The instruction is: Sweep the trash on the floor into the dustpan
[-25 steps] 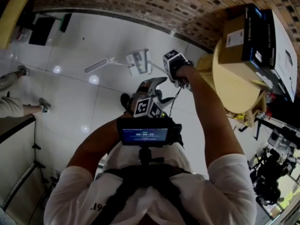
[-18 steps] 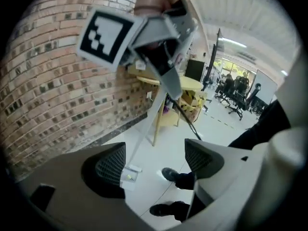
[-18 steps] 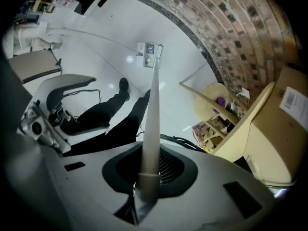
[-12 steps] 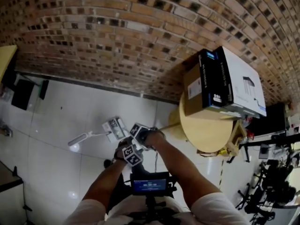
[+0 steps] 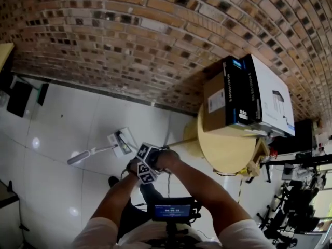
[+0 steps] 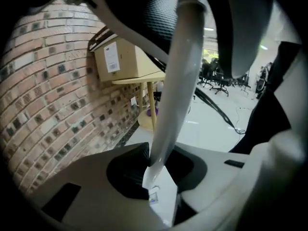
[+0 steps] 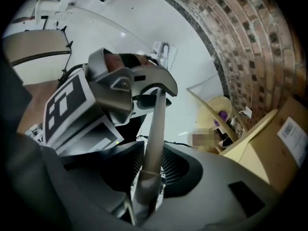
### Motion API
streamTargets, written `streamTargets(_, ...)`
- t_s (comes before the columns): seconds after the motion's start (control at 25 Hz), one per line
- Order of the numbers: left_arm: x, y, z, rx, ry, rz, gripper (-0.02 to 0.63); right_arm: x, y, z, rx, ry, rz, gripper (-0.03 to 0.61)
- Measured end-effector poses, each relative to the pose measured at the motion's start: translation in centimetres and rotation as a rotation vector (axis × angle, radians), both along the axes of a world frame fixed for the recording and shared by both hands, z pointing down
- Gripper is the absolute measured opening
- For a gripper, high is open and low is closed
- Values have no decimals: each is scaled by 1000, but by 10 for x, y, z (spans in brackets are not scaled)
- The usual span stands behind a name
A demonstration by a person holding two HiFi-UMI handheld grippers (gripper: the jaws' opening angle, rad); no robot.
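On the left of the head view, the white floor carries the dustpan, with a pale handle lying out to its left. The broom's head is too small to tell apart from it. A second ago you looked steeply down and a person's legs showed at the left edge; now the brick wall fills the top.

Just right of the dustpan, your hands meet on the broom handle. Your left gripper stood wide half a second ago. Its jaws have just been closing, and they now clamp that white handle. Your right gripper has just been opening a little, yet the handle stays pinched between its pads.

Only the right gripper view shows the left gripper clamped farther down the same handle, toward the dustpan. Only the left gripper view shows office chairs across the room and a purple object under the round table.

On that table stand a cardboard box and a black-and-white box. Their labels, and the digits on your chest screen, are too small to read.
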State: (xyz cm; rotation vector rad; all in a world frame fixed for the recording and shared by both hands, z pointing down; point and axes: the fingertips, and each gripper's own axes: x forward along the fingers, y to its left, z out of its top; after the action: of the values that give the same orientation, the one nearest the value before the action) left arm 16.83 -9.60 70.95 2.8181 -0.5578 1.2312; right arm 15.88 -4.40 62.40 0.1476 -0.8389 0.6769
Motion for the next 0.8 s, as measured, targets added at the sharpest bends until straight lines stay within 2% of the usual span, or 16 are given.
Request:
streamTargets(0.12, 1, -8, -5, 42, -15, 27, 77, 0, -7, 2, 13, 0, -53, 107)
streamTargets(0.32, 7, -16, 0, 109, -42, 44, 74, 3, -21, 3, 60, -15, 28, 137)
streamTargets(0.44, 6, -10, 4, 141, -78, 77, 74, -4, -27, 5, 109, -64, 137, 137)
streamTargets(0.6, 4, -17, 1, 131, -71, 73, 74, -14, -55, 0, 206, -172, 335, 137)
streamTargets(0.72, 7, -18, 1, 117, -51, 64, 74, -14, -83, -8, 299, -277, 430, 137)
streamTargets(0.8, 8, -18, 0, 107, -44, 49, 74, -21, -98, -17, 338, -385, 507, 137)
